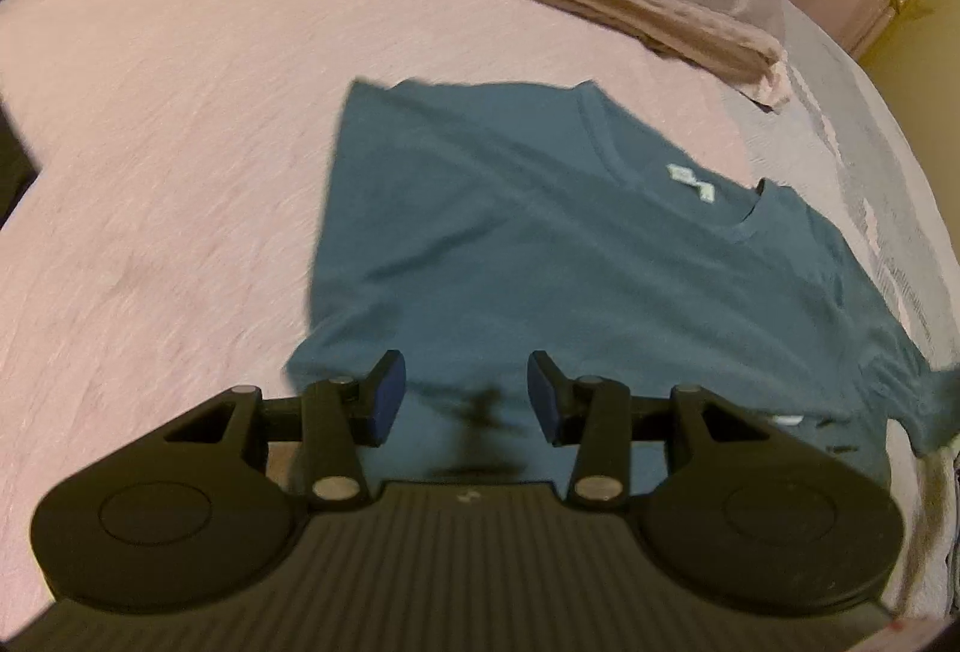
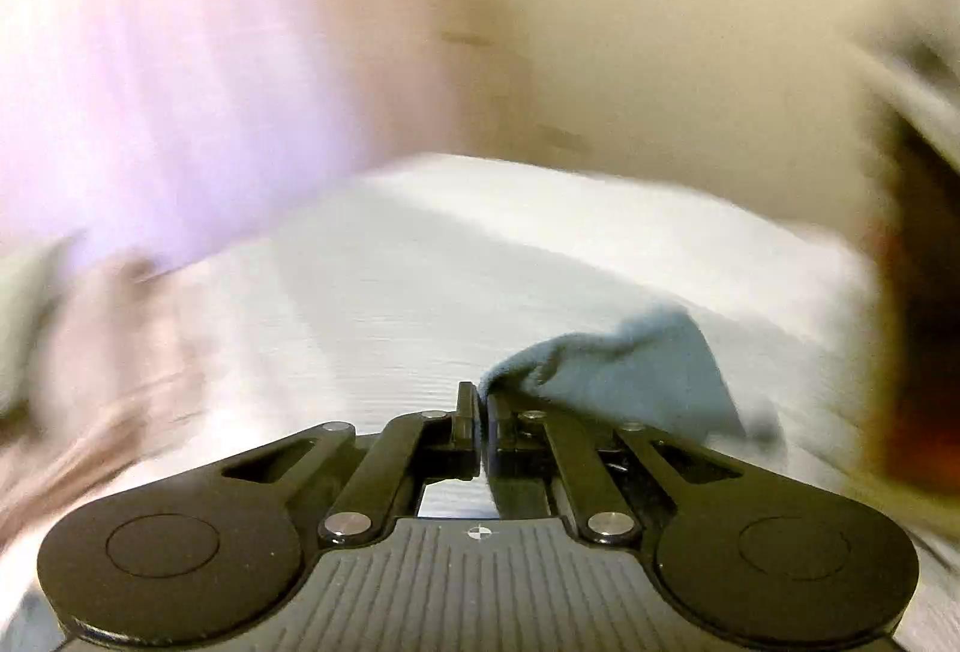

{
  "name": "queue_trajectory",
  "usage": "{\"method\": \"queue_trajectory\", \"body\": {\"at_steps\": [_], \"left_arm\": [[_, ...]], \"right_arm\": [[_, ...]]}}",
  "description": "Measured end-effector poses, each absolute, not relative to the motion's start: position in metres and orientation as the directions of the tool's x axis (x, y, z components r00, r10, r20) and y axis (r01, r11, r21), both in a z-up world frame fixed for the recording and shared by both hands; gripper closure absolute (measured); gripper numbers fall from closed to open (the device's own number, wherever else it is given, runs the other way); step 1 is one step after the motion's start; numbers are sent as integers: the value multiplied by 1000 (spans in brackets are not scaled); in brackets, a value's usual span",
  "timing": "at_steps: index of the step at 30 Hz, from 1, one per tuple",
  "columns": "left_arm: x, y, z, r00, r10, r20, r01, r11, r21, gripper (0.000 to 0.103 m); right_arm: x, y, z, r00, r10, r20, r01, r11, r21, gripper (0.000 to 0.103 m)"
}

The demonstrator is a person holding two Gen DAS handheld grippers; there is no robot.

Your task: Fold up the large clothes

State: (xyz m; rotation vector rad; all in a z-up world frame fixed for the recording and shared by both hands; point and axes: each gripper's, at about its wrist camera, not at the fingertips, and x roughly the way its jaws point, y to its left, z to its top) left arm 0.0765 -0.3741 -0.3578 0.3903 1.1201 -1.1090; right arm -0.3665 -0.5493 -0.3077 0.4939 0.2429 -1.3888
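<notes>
Teal, one T-shirt (image 1: 540,244) lies on the bed (image 1: 150,172); the left hand-held gripper (image 1: 467,394) hovers open and empty, while the right hand-held gripper (image 2: 482,400) pinches the T-shirt's edge.

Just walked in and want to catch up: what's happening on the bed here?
A person with a gripper in each hand is folding a teal T-shirt spread on the pink bedspread. The right gripper has its jaws shut on a bunch of the shirt's fabric. The left gripper hangs open above the shirt's near edge, holding nothing.
</notes>
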Motion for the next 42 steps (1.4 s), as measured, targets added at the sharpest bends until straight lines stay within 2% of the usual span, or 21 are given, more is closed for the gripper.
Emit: {"method": "queue_trajectory", "body": {"at_steps": [4,6,7,8,10,11,14,17,23,25,27,31,32,33,36,39,42], "left_arm": [[90,-344,-361,-2,-512,-859,820,491,-294,64],[100,-329,-364,-5,-513,-858,787,527,-320,64],[104,-323,-365,-4,-513,-858,775,541,-327,64],[109,-317,-368,-1,-512,-859,763,555,-332,64],[116,-307,-373,-2,-504,-864,743,578,-339,64],[118,-304,-374,-6,-503,-864,738,581,-344,64],[119,-300,-374,-14,-507,-862,751,563,-344,64],[113,-310,-370,-37,-529,-848,796,498,-345,64],[98,-378,-363,-82,-598,-797,877,337,-343,64],[95,-406,-368,-80,-598,-797,902,296,-313,64],[96,-430,-381,-116,-579,-807,891,299,-342,65],[104,-448,-408,-141,-528,-837,814,419,-402,74],[106,-446,-410,-134,-534,-835,798,441,-410,91],[107,-443,-410,-137,-550,-824,785,448,-429,102],[104,-427,-385,-104,-661,-743,777,412,-475,103],[96,-400,-346,-20,-762,-648,833,345,-433,102],[99,-379,-342,81,-751,-656,859,386,-336,102]], "right_arm": [[-219,-487,-298,516,-759,-396,838,543,52,103],[-158,-450,-311,629,-639,-443,714,700,6,103],[-128,-433,-324,647,-573,-503,652,757,-24,99],[-104,-418,-341,637,-510,-578,590,805,-59,91],[-67,-389,-381,569,-415,-710,480,869,-123,38],[-60,-382,-401,530,-381,-758,433,890,-145,33],[-78,-383,-426,459,-368,-809,428,889,-162,33],[-119,-401,-426,410,-425,-807,525,834,-172,33],[-182,-460,-423,196,-582,-789,700,647,-303,33],[-209,-478,-420,155,-592,-791,761,582,-287,33],[-227,-495,-421,130,-580,-804,812,528,-249,33],[-249,-505,-420,143,-554,-820,862,476,-172,33],[-252,-506,-422,150,-549,-822,865,475,-160,33],[-254,-504,-423,152,-547,-823,866,475,-156,33],[-252,-505,-425,152,-552,-820,862,480,-163,33],[-248,-506,-428,150,-556,-817,853,490,-177,33],[-244,-504,-431,144,-564,-813,836,509,-205,33]]}}
